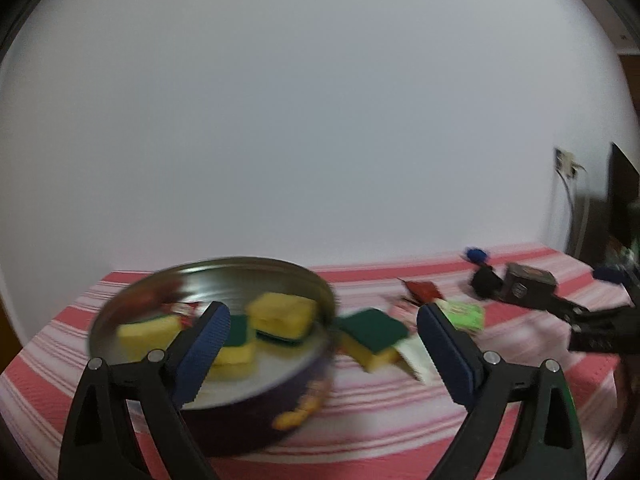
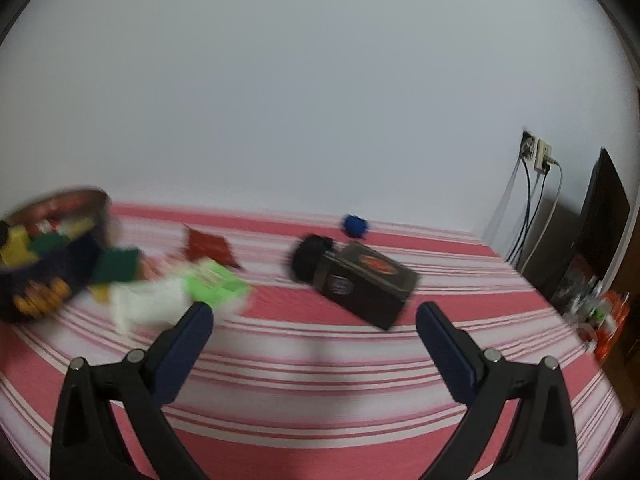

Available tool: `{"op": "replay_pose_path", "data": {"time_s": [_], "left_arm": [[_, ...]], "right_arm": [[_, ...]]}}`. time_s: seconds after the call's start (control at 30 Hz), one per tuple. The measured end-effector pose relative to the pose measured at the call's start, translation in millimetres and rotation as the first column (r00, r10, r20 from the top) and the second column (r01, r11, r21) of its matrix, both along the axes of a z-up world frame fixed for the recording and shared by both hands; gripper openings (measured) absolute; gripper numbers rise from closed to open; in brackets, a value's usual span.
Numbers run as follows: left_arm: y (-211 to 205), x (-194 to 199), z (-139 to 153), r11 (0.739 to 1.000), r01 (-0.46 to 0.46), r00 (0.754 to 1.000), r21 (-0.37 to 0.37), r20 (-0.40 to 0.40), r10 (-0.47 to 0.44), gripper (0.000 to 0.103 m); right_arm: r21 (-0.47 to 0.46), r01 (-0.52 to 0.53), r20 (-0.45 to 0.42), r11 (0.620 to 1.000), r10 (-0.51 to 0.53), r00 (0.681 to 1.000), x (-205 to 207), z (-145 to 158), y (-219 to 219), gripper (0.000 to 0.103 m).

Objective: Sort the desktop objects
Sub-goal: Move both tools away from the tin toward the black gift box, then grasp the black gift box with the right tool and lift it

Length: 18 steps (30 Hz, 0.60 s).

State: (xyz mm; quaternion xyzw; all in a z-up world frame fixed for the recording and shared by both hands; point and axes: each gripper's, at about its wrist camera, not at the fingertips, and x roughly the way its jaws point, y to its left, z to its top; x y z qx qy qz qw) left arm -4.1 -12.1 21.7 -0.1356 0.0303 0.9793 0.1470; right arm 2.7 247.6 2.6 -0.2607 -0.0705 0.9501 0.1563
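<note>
A round dark tin (image 1: 280, 412) holds several yellow-green sponges (image 1: 280, 314) and sits on the red-striped tablecloth (image 1: 380, 412). My left gripper (image 1: 322, 344) is open and empty, just above the tin's right rim. Another sponge (image 1: 374, 336) lies on the cloth right of the tin, beside a green packet (image 1: 464, 314) and a red packet (image 1: 422, 290). My right gripper (image 2: 314, 344) is open and empty above the cloth, short of a dark box (image 2: 368, 284). The tin (image 2: 48, 280) shows at the left of the right wrist view. Both views are blurred.
A black fuzzy object (image 2: 308, 256) lies against the box, and a blue ball (image 2: 354, 226) sits near the wall. A white packet (image 2: 148, 304) lies by the green packet (image 2: 216, 286). Wall sockets with cables (image 2: 536, 152) and a dark monitor (image 2: 604, 216) stand at the right.
</note>
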Motion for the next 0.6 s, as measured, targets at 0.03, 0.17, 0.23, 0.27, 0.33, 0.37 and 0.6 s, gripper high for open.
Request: {"op": "replay_pose_path", "data": {"time_s": [0.03, 0.17, 0.23, 0.27, 0.33, 0.37, 0.6], "left_arm": [[7, 1, -1, 1.0, 0.019, 1.0, -0.003, 0.011, -0.019, 0.096], [37, -1, -6, 0.995, 0.1, 0.993, -0.02, 0.064, -0.098, 0.096], [47, 0, -7, 0.993, 0.115, 0.991, -0.034, 0.069, -0.113, 0.096], [53, 1, -8, 0.991, 0.126, 0.99, -0.043, 0.07, -0.122, 0.096], [62, 1, -9, 0.988, 0.142, 0.988, -0.058, 0.078, -0.137, 0.096], [67, 0, -10, 0.986, 0.153, 0.985, -0.065, 0.086, -0.147, 0.096], [88, -16, -2, 0.976, 0.209, 0.97, -0.058, 0.135, -0.2, 0.096]], "right_arm": [[0.009, -0.004, 0.025, 1.0, 0.004, 1.0, -3, -2, 10, 0.103], [0.045, -0.046, 0.114, 0.998, 0.041, 0.993, -24, -10, 51, 0.103], [0.063, -0.074, 0.158, 0.995, 0.063, 0.985, -36, -14, 66, 0.103], [0.058, -0.087, 0.172, 0.995, 0.076, 0.982, -42, -15, 73, 0.103], [0.026, -0.127, 0.196, 0.992, 0.119, 0.973, -53, -15, 85, 0.103], [0.001, -0.168, 0.22, 0.986, 0.164, 0.962, -61, -15, 92, 0.103], [-0.057, -0.327, 0.309, 0.943, 0.329, 0.893, -100, -25, 111, 0.103]]}}
